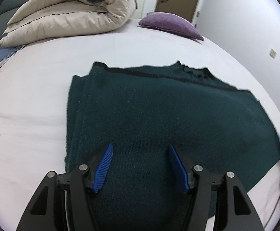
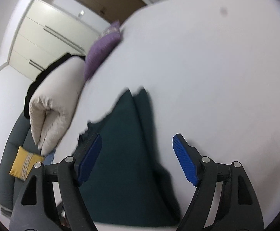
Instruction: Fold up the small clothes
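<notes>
I see a dark green knitted garment [image 1: 159, 119] lying flat on the bed [image 1: 34, 105], folded so that layered edges run along its left side; the knit is fuzzy with fine ribbing. My left gripper [image 1: 140, 150] hangs over its near part with the ridged blue pads spread wide, holding nothing. My right gripper [image 2: 137, 140] is also spread open and empty, the garment's [image 2: 124, 144] near edge between its pads. The sheet is smooth and pale, with broad bare room to the left and beyond the garment. At the bed's far edge sit a puffy rolled cream duvet [image 1: 72, 13] and a purple cushion [image 1: 170, 24]. Only the right wrist view shows a yellow patterned cushion [image 2: 23, 163] and white drawers [image 2: 43, 36]; that view is motion-blurred.
</notes>
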`<state>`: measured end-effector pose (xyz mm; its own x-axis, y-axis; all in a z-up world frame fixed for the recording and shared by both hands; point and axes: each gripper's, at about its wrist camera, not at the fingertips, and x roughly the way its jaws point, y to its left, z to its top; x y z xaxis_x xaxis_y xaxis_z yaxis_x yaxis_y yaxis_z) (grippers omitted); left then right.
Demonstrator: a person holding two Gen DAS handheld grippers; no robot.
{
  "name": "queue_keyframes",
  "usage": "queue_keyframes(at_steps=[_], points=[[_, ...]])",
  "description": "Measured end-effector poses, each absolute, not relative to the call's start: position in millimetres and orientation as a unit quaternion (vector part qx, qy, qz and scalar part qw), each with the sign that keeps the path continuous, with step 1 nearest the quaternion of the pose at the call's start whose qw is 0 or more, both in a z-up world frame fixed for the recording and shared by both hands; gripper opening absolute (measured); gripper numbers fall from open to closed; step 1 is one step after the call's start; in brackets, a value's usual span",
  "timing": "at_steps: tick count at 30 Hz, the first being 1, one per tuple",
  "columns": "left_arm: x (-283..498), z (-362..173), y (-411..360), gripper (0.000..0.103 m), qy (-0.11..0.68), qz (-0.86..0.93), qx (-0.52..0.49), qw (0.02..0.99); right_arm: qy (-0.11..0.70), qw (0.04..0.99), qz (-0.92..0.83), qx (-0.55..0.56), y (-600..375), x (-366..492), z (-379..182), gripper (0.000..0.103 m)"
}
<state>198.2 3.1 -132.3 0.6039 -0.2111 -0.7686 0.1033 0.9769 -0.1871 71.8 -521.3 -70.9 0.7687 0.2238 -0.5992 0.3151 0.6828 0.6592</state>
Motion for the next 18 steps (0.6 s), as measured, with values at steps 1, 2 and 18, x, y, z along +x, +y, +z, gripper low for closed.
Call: queue_keyframes(at_steps=[1, 2, 18], points=[[196, -128, 0, 0.062, 0.435, -0.091, -0.071, 0.893, 0.346, 0.850, -0.021, 0.398, -525, 65, -75, 0.076], [194, -123, -5, 0.062, 0.431, -0.099, -0.078, 0.893, 0.352, 0.845, -0.013, 0.402, -524, 63, -81, 0.076], [230, -126, -89, 0.056, 0.462, -0.194, -0.125, 0.856, 0.381, 0.768, 0.051, 0.513, -509, 78, -121, 0.060]])
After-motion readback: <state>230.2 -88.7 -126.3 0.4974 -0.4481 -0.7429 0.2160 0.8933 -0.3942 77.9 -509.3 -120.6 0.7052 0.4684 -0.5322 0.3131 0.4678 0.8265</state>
